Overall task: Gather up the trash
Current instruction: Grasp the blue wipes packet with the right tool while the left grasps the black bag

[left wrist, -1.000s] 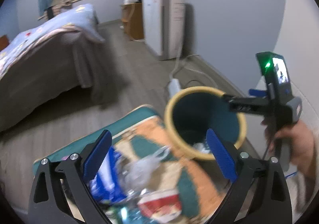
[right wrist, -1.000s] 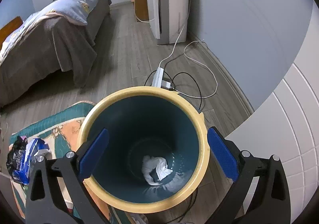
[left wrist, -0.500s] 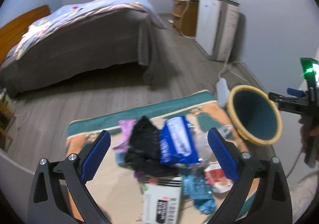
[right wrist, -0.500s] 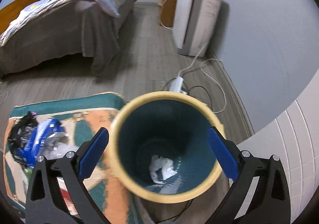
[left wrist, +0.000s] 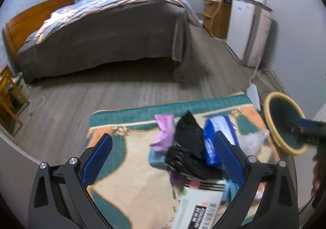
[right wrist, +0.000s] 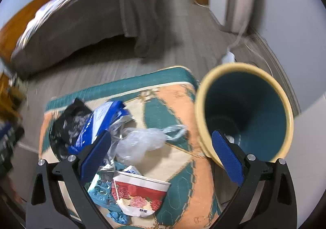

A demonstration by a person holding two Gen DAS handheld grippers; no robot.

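My right view is motion-blurred; the yellow-rimmed teal plastic bin (right wrist: 244, 114) hides its bottom, and my grey printed carton (left wrist: 197, 206) runs off-frame.

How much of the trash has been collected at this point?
Barely started. Done: nothing can be confirmed inside the bin now. In hand: nothing; left tongs and right tongs are open and empty. Left: black bag, blue wrapper, clear plastic bag, paper cup on the rug.

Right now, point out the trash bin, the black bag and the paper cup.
trash bin (right wrist: 285, 110), right wrist view, yellow rim
black bag (left wrist: 189, 133), left wrist view, crumpled middle
paper cup (right wrist: 140, 192), right wrist view, red flowered side
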